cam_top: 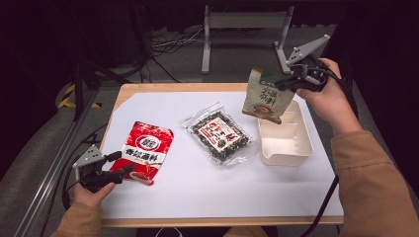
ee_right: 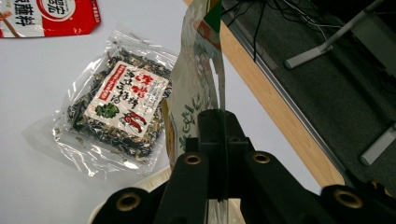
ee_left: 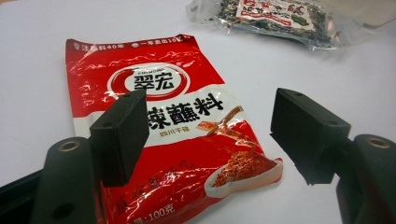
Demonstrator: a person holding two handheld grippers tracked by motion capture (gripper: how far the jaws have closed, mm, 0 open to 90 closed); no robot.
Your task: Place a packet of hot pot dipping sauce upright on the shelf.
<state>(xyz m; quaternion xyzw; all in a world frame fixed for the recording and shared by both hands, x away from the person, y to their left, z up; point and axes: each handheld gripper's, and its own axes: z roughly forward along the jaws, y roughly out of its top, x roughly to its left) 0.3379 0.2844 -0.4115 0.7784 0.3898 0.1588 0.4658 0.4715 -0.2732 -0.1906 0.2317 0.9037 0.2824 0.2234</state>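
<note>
Two hand-held grippers: right [cam_top: 289,79] clamps beige pouch [cam_top: 263,96], label unclear; left [cam_top: 121,163] open nr "翠宏" packet [ee_left: 187,135].

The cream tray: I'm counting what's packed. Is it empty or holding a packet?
Empty: the cream tray shows bare compartments; the beige packet hangs above it in the right claw.

You are working in a lab-style recording station, not a home or shop. The wooden table [cam_top: 148,89] carries a white sheet [cam_top: 197,187] as a staged work surface. Around it lie grey carpet floor [cam_top: 44,163], loose black cables [cam_top: 168,42], a metal stand [cam_top: 244,24] and yellow-black hazard tape [cam_top: 66,98]. The surroundings are dark and unfurnished.
</note>
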